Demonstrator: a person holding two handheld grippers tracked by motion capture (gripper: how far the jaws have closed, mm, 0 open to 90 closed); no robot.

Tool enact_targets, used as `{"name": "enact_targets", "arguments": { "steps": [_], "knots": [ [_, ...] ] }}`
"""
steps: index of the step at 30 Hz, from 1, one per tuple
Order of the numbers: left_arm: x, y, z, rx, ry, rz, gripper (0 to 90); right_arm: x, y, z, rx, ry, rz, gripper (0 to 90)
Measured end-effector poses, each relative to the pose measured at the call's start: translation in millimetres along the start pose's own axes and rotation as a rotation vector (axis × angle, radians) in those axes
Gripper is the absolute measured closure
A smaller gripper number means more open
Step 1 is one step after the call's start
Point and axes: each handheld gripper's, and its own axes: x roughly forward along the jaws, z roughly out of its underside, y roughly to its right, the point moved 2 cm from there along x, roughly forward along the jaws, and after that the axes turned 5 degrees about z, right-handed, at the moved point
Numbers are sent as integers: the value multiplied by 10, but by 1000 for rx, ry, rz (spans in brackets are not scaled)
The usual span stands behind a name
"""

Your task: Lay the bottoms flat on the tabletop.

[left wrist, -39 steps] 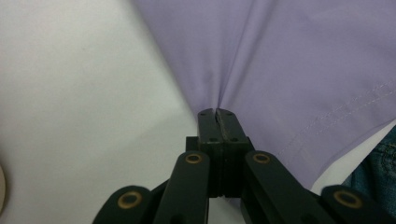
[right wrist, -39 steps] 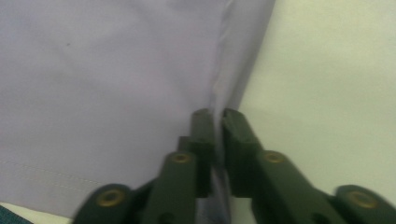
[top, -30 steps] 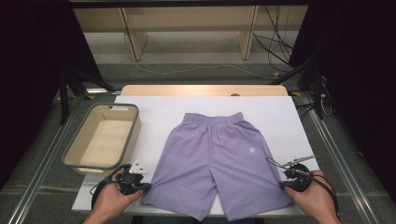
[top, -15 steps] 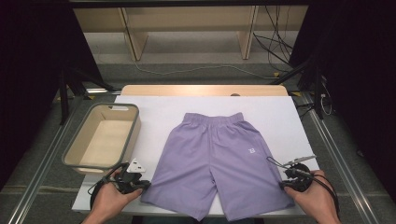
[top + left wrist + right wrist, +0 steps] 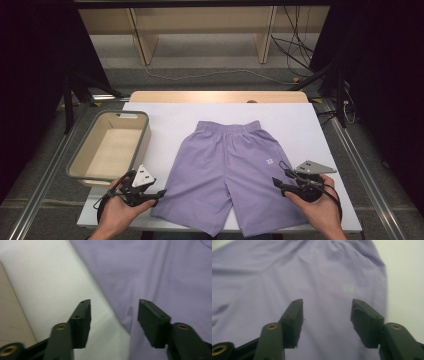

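Observation:
Lilac shorts (image 5: 230, 170) lie flat on the white table cover, waistband at the far side, with a small white logo (image 5: 269, 161) on the right leg. My left gripper (image 5: 159, 192) sits at the left leg's outer edge. Its jaws have just been opening and stand apart. In the left gripper view the gripper (image 5: 114, 312) straddles the edge of the shorts (image 5: 155, 272) without pressing on it. My right gripper (image 5: 280, 182) hovers over the right leg. Its jaws have also just been opening, and the gripper (image 5: 326, 312) is apart above the shorts (image 5: 287, 272), near the logo (image 5: 347, 287).
A grey-rimmed beige basket (image 5: 80, 160) stands empty at the left of the table, just beyond my left hand. The white cover (image 5: 310, 125) runs to a wooden strip at the far edge. Metal rails flank the table, and cables lie on the floor behind.
Both pairs of jaws have spread apart from shut. The right hand has shifted slightly; the left hand has stayed put. The shorts lie as before.

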Motion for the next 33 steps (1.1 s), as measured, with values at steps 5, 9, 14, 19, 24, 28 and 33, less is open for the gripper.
{"name": "enact_targets", "arguments": {
  "steps": [5, 9, 14, 19, 24, 28, 33],
  "knots": [
    [2, 11, -20, -5, 48, 16, 313, 87, -144, -73, -24, 55, -48, 360],
    [7, 31, -30, -15, 72, 35, 250, 132, -226, -138, -20, 100, -81, 321],
    [19, 45, -31, -13, 89, 58, 191, 238, -317, -206, -11, 126, -122, 285],
    [62, 54, -19, -15, 85, 71, 162, 350, -411, -290, -19, 149, -148, 276],
    [69, 66, 10, -11, 78, 77, 158, 444, -519, -368, -38, 165, -178, 261],
    [73, 91, 46, -14, 76, 90, 158, 518, -589, -424, -48, 167, -192, 259],
    [88, 95, 55, -13, 71, 96, 159, 585, -659, -512, -70, 197, -198, 269]
  ]
}}
